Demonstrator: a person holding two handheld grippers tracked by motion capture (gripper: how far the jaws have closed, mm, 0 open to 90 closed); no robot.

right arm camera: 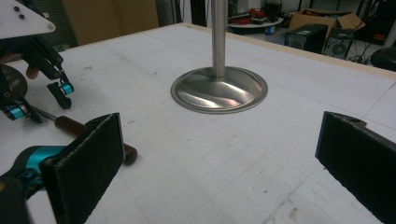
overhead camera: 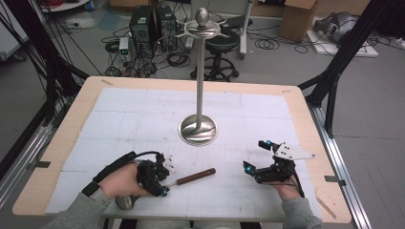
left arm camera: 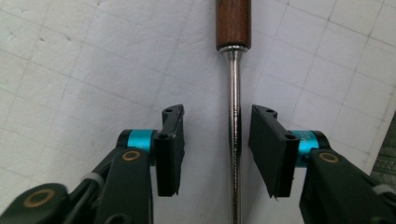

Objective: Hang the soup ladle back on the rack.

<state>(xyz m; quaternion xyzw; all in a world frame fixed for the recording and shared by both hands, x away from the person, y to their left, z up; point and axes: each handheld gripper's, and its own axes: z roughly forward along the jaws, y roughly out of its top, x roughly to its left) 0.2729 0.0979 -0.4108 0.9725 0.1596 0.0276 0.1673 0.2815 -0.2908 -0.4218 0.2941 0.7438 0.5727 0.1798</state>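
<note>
Left hand-held gripper (left arm camera: 215, 149) straddles ladle shaft (left arm camera: 235, 140), untouched.

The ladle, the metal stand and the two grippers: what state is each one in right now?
Ladle: lying flat on the table, its metal shaft between the left gripper's jaws, not yet pinched.
Metal stand: upright, hooks bare.
Left gripper: open, straddling the shaft.
Right gripper: wide open, holding nothing.

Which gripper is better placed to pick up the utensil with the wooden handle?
The left gripper. Its jaws straddle the metal shaft of the utensil, with small gaps on both sides, so it likely only needs to close. The right gripper sits apart near the table's right edge, jaws wide open and holding nothing.
</note>
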